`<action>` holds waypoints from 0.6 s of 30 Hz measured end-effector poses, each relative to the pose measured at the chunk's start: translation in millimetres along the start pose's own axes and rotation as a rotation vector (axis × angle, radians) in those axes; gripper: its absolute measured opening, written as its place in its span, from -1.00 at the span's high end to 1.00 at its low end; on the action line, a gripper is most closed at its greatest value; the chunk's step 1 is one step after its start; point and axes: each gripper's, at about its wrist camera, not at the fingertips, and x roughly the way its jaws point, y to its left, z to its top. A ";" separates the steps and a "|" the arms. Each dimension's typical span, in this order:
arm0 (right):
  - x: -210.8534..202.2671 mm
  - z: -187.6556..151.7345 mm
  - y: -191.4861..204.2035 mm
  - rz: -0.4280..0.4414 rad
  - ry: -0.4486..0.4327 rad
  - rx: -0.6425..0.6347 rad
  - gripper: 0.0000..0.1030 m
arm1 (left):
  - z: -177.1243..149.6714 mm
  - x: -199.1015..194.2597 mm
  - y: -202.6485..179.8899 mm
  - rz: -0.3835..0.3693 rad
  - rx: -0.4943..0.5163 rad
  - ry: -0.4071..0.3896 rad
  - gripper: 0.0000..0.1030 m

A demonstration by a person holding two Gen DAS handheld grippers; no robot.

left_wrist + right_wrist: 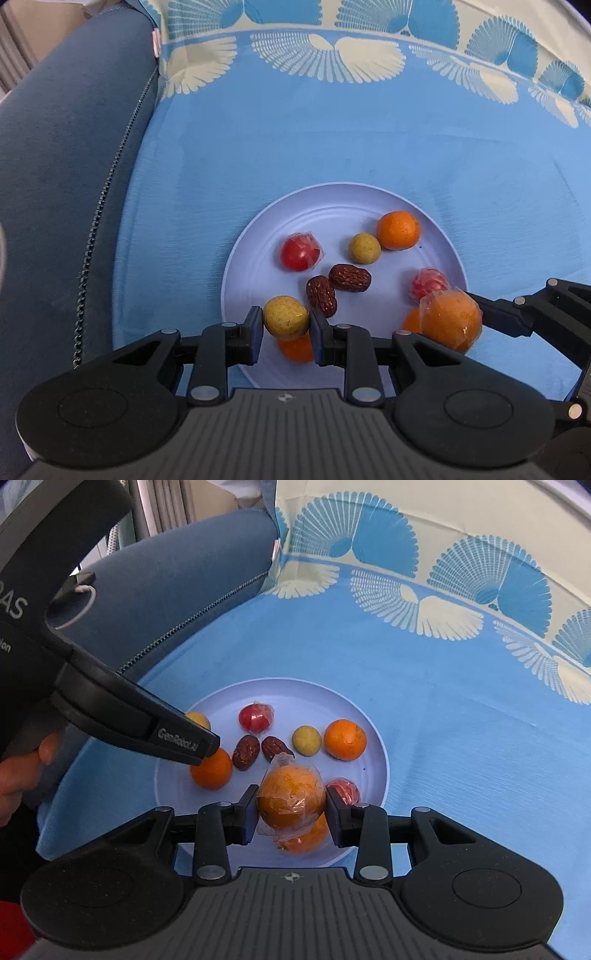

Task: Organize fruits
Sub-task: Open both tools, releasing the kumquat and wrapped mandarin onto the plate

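yellow-green fruit pinched in L gripper, over plate near-left rim | wrapped orange clamped in R gripper, over near-right part; both straight above plate, drop = downward | free spot: far-left of plate

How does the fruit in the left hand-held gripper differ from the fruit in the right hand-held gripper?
The small yellow-green round fruit in the left hand-held gripper is bare and dull; the orange fruit in clear plastic wrap in the right hand-held gripper is larger, wrapped and shiny. Both are round, gripped at their sides, above the pale lilac plate.
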 end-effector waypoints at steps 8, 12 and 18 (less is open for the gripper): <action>-4.1 6.0 -4.0 -0.048 -0.006 0.027 -0.84 | -0.5 -19.6 -4.0 0.035 0.017 -0.058 -0.99; -31.8 -2.9 -0.5 -0.049 -0.020 0.049 -0.92 | -15.1 -41.6 -2.4 0.038 -0.018 -0.058 -0.99; -81.3 -27.9 13.8 -0.076 -0.068 0.086 -0.99 | -44.3 -85.5 -4.7 0.047 -0.072 -0.091 -0.99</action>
